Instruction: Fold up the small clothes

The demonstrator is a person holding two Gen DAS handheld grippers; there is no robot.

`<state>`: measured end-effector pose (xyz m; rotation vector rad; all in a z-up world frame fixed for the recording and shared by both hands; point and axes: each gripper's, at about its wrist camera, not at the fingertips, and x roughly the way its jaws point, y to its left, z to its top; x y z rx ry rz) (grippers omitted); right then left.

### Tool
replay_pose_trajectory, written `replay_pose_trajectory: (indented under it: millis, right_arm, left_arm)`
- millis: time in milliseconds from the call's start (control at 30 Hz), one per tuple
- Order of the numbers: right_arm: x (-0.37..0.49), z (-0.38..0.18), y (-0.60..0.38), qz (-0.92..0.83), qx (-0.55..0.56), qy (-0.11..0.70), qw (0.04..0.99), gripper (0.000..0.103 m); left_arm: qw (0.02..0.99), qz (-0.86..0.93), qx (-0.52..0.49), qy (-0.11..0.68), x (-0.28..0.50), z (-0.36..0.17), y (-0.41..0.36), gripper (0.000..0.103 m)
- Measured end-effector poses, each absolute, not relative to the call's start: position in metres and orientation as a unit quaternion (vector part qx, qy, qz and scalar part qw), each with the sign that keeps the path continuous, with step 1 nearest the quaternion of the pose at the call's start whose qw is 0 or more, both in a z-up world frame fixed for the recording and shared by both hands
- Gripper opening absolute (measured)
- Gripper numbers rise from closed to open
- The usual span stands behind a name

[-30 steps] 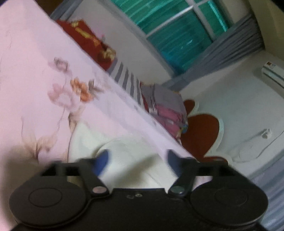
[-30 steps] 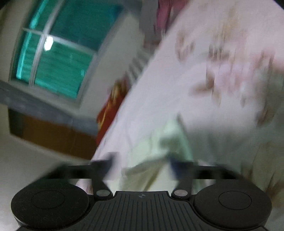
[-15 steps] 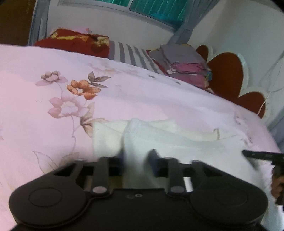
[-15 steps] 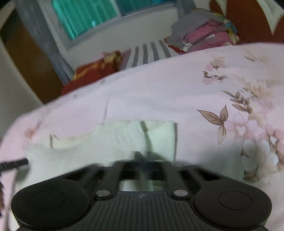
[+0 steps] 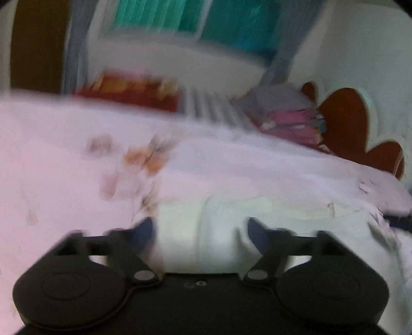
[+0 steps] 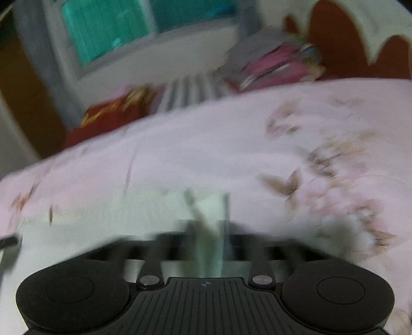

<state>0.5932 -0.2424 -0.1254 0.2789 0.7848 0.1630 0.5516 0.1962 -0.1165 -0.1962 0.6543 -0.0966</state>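
Your left tongs (image 5: pixel 199 230) stand apart, blue tips either side of a raised fold in the cloth (image 5: pixel 219 232). Your right tongs (image 6: pixel 208 239) are pressed together on the cloth's (image 6: pixel 154 219) edge, though blur hides the tips. The cloth is pale cream, soft and creased, lying flat on the pink floral sheet (image 5: pixel 64 167) just ahead of both tongs. No writing is readable.

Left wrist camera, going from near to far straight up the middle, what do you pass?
Left gripper, jaws open → white garment → pink floral bedspread → striped pillow → white wall → teal window.
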Motion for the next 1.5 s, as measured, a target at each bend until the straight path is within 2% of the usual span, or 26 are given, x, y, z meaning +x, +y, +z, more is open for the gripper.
replay_pose_trajectory:
  millis: [33, 67, 100, 133, 167, 233, 267, 300, 433, 567, 733, 800, 833, 900, 933, 967, 1000, 1233, 1367, 1500]
  right_arm:
    - [0.586, -0.116, -0.243, 0.097, 0.149, 0.353, 0.918, 0.078]
    - [0.582, -0.111, -0.239, 0.138, 0.167, 0.350, 0.911, 0.066]
    - [0.581, -0.110, -0.229, 0.164, 0.170, 0.357, 0.904, 0.057]
    - [0.579, -0.109, -0.212, 0.189, 0.151, 0.360, 0.901, 0.043]
    - [0.577, -0.110, -0.197, 0.205, 0.127, 0.362, 0.900, 0.041]
    - [0.574, -0.114, -0.164, 0.247, 0.084, 0.373, 0.891, 0.041]
    - [0.573, -0.118, -0.150, 0.275, 0.069, 0.381, 0.880, 0.041]
    - [0.573, -0.123, -0.138, 0.298, 0.055, 0.393, 0.868, 0.041]
    - [0.574, -0.127, -0.128, 0.280, 0.001, 0.376, 0.883, 0.041]
    - [0.602, -0.140, -0.193, 0.118, 0.072, 0.390, 0.910, 0.041]
    - [0.599, -0.132, -0.193, 0.119, 0.046, 0.388, 0.913, 0.042]
    - [0.583, -0.124, -0.185, 0.127, 0.053, 0.371, 0.918, 0.070]
    - [0.571, -0.121, -0.176, 0.145, 0.052, 0.361, 0.920, 0.078]
    - [0.551, -0.117, -0.156, 0.193, 0.030, 0.350, 0.916, 0.077]
    - [0.542, -0.117, -0.145, 0.214, 0.018, 0.349, 0.912, 0.071]
    - [0.538, -0.117, -0.137, 0.229, 0.011, 0.351, 0.908, 0.055]
    - [0.534, -0.119, -0.130, 0.236, 0.005, 0.358, 0.903, 0.050]
    - [0.519, -0.129, -0.128, 0.244, -0.026, 0.371, 0.896, 0.049]
    - [0.520, -0.138, -0.181, 0.117, -0.009, 0.383, 0.916, 0.049]
    - [0.510, -0.124, -0.187, 0.129, 0.001, 0.379, 0.916, 0.049]
  left_arm:
    - [0.944, -0.081, -0.088, 0.309, 0.546, -0.111, 0.184, 0.072]
    - [0.941, -0.112, -0.085, 0.308, 0.544, -0.108, 0.172, 0.065]
    - [0.936, -0.144, -0.077, 0.311, 0.543, -0.107, 0.155, 0.063]
    - [0.931, -0.170, -0.060, 0.316, 0.544, -0.108, 0.138, 0.063]
    - [0.926, -0.190, -0.040, 0.323, 0.545, -0.110, 0.122, 0.063]
    - [0.913, -0.215, -0.009, 0.346, 0.550, -0.119, 0.097, 0.068]
    - [0.908, -0.222, -0.002, 0.356, 0.554, -0.124, 0.091, 0.078]
    - [0.907, -0.219, 0.001, 0.360, 0.557, -0.129, 0.089, 0.082]
    - [0.928, -0.131, -0.015, 0.349, 0.561, -0.141, 0.124, 0.082]
    - [0.935, -0.073, -0.067, 0.339, 0.560, -0.146, 0.169, 0.082]
    - [0.940, -0.046, -0.039, 0.335, 0.548, -0.132, 0.156, 0.084]
    - [0.949, -0.063, -0.036, 0.308, 0.532, -0.121, 0.145, 0.090]
    - [0.951, -0.068, -0.037, 0.298, 0.524, -0.118, 0.139, 0.090]
    - [0.948, -0.086, -0.051, 0.304, 0.516, -0.119, 0.127, 0.089]
    - [0.945, -0.094, -0.049, 0.310, 0.513, -0.122, 0.120, 0.088]
    - [0.943, -0.095, -0.041, 0.316, 0.511, -0.125, 0.112, 0.087]
    - [0.941, -0.094, -0.034, 0.323, 0.510, -0.130, 0.106, 0.087]
    - [0.939, -0.071, 0.012, 0.336, 0.491, -0.145, 0.113, 0.087]
    - [0.940, -0.048, 0.000, 0.339, 0.477, -0.141, 0.136, 0.087]
    - [0.944, -0.047, -0.021, 0.326, 0.461, -0.124, 0.123, 0.089]
